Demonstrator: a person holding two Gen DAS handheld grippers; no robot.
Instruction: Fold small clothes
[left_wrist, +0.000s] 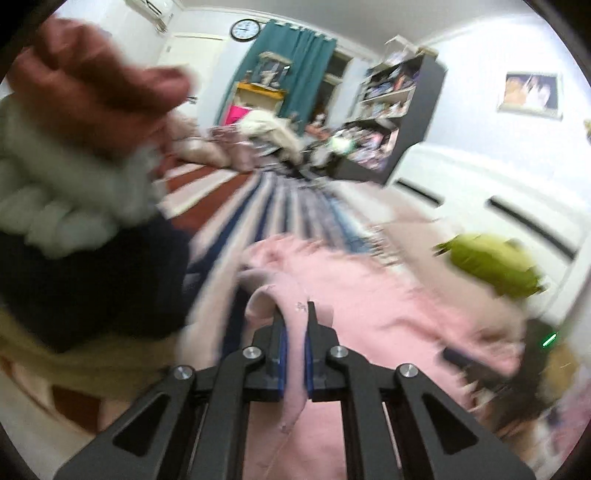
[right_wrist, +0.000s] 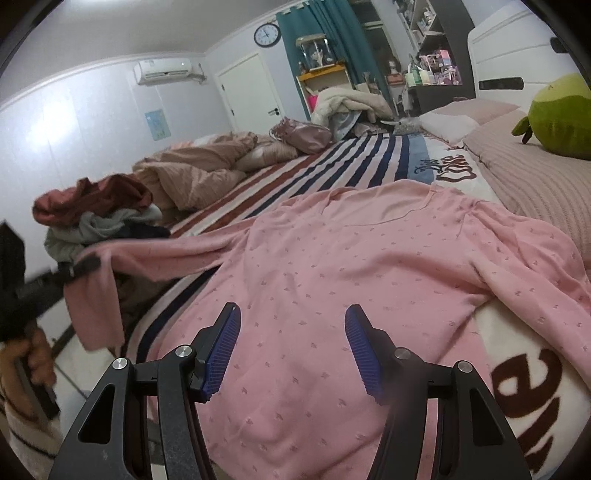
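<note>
Left wrist view, blurred: the left gripper (left_wrist: 294, 325) has its fingers pinching a sleeve of the pink shirt (left_wrist: 388, 314).

Right wrist view: the right gripper (right_wrist: 292, 332) has its fingers spread just above the shirt's body, which lies flat on the striped bed (right_wrist: 332, 166); the sleeve is lifted beside a pile of clothes (right_wrist: 96, 214).

Pale walls, wall clock (right_wrist: 266, 34), teal curtain (right_wrist: 325, 26).

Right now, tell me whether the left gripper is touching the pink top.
Touching. The left wrist view shows the left gripper shut on a fold of the pink top, the cloth pinched between its blue pads.
</note>
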